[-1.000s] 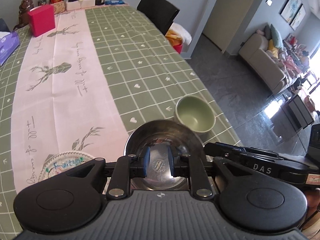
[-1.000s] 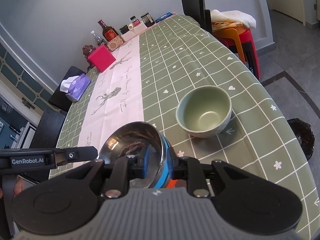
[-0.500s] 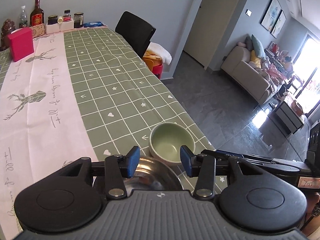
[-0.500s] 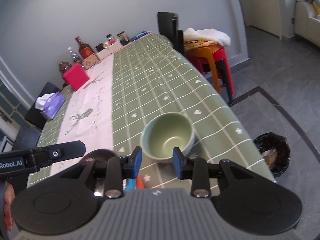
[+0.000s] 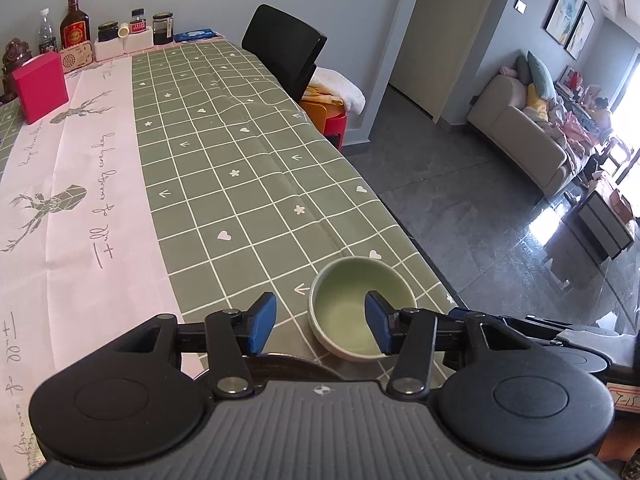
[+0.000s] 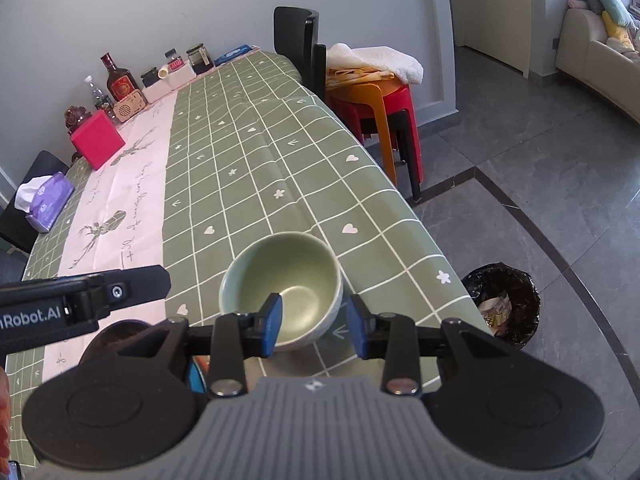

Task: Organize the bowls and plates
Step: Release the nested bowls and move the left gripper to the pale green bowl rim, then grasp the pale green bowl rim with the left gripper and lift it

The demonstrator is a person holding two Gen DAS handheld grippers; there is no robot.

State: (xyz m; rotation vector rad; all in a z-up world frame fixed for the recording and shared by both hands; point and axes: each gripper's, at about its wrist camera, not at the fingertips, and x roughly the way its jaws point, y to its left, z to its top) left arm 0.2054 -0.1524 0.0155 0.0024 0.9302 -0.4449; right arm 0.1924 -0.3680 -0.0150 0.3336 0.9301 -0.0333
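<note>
Left wrist view: left gripper (image 5: 320,322) angled steeply down toward the near end of the table (image 5: 256,184). Blue pads spread apart and opening. Nothing pressed between them; the near rim of the green bowl (image 5: 356,312) shows in the gap, the right-hand pad in front of the bowl's hollow, no contact that can be told. Bowl stands upright on the green checked cloth, close to the table's right edge. Dark curved rim of a metal bowl (image 5: 288,364) shows just under the gripper body, mostly hidden. Right gripper's black body (image 5: 560,336) lies low at the right, beside the green bowl.

Right wrist view: right gripper (image 6: 314,326) also pitched down, pointing at the green bowl (image 6: 288,284). Pads parted and opening; the bowl's right wall sits between them, left pad in front of the bowl's inside, right pad outside and clear of it. No pinch visible. The left gripper's arm (image 6: 84,300) crosses in from the left, level, well short of the bowl. Dark metal bowl edge (image 6: 120,330) shows below that arm. Black bin (image 6: 504,304) on the floor at right.
</note>
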